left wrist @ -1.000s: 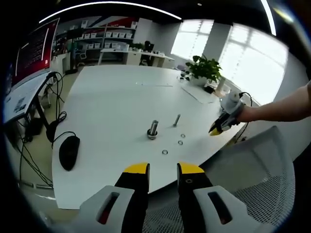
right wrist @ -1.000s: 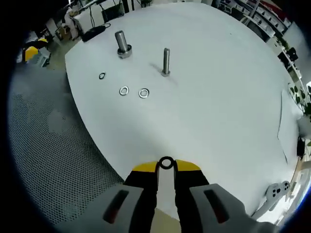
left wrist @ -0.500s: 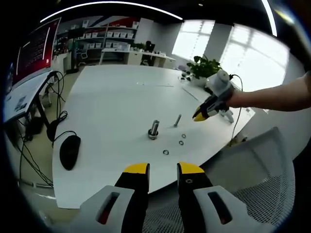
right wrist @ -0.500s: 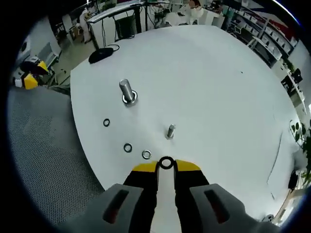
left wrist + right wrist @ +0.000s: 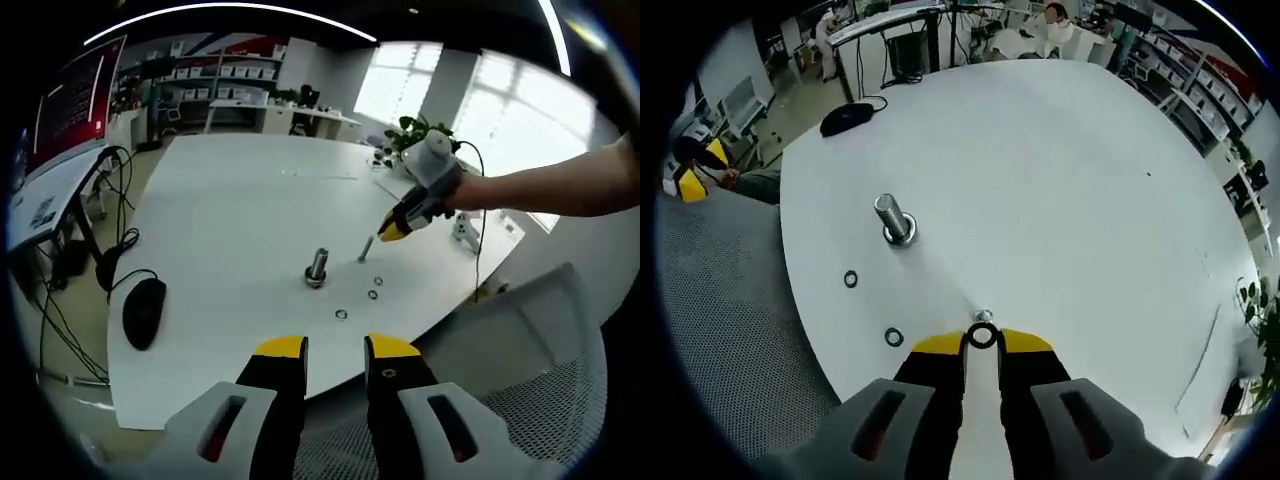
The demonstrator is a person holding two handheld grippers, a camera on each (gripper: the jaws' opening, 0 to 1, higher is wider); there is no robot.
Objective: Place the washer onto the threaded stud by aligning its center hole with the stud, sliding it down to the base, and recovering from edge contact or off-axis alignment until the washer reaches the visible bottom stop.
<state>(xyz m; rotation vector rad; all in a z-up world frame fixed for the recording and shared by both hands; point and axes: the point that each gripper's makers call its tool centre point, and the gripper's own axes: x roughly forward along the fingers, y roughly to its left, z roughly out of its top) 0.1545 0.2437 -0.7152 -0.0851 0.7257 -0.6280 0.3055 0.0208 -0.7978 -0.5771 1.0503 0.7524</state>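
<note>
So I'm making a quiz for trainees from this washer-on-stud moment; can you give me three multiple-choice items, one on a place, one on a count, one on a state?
1. Where is the held washer relative to the thin stud?
A. Just above its top
B. Resting at its base
C. Beside the computer mouse

2. How many loose washers lie on the table in the left gripper view?
A. One
B. Three
C. Six

3. What is the right gripper doing?
A. Open with nothing in it
B. Shut on the washer
C. Shut on the thick bolt

Answers:
1. A, the right gripper view shows the ring at the jaw tips right over the stud top, not yet down it.
2. B, three small rings lie near the stud.
3. B, the yellow tips pinch the washer's rim; the thick bolt stands apart.
</note>
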